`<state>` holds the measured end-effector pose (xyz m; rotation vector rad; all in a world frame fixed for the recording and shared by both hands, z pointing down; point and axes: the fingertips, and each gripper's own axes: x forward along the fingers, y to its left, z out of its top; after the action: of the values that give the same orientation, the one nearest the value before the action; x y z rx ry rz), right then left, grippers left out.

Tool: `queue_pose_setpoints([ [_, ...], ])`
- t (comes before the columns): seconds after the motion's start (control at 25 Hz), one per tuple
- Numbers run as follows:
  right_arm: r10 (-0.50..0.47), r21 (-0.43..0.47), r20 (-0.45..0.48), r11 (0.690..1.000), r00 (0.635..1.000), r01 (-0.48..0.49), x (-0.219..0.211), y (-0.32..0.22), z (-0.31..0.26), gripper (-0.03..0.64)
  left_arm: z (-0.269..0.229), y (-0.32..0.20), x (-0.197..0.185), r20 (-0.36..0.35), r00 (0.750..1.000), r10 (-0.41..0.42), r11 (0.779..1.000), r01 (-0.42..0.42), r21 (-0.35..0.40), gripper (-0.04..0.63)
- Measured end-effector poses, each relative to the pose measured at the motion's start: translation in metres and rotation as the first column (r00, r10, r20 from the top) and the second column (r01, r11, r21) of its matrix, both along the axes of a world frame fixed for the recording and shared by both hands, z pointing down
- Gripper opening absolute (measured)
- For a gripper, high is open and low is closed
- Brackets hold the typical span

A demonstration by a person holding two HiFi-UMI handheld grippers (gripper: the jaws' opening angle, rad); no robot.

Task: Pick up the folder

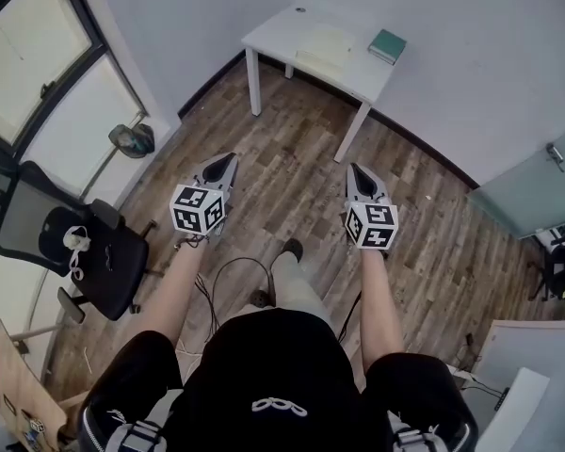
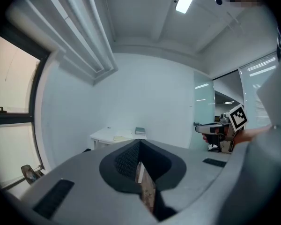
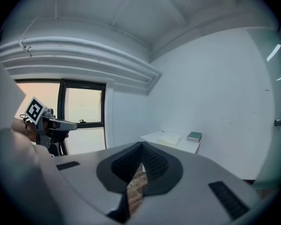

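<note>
Wood-plank flooring (image 1: 292, 149) fills mid-frame beneath the left gripper (image 1: 220, 169) and right gripper (image 1: 359, 178), both with jaws pressed together and empty, while the pale folder (image 1: 326, 42) lies on the white table (image 1: 275, 32) at upper centre.

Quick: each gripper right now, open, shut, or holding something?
Left gripper: shut, holding nothing.
Right gripper: shut, holding nothing.

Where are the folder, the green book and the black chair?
folder (image 1: 328, 43), head view, middle of its pale top.
green book (image 1: 387, 45), head view, middle of its cover.
black chair (image 1: 113, 257), head view, on its seat.
</note>
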<state>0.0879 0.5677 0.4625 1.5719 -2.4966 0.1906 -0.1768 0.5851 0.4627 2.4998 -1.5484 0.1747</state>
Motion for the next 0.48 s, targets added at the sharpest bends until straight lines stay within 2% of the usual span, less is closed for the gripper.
queue_pose_setpoints([
  [0.48, -0.008, -0.038, 0.003, 0.999, 1.0, 0.008, -0.005, -0.049, 0.015, 0.023, 0.004, -0.047, -0.001, 0.001, 1.0, 0.013, 1.0, -0.013, -0.01, 0.021],
])
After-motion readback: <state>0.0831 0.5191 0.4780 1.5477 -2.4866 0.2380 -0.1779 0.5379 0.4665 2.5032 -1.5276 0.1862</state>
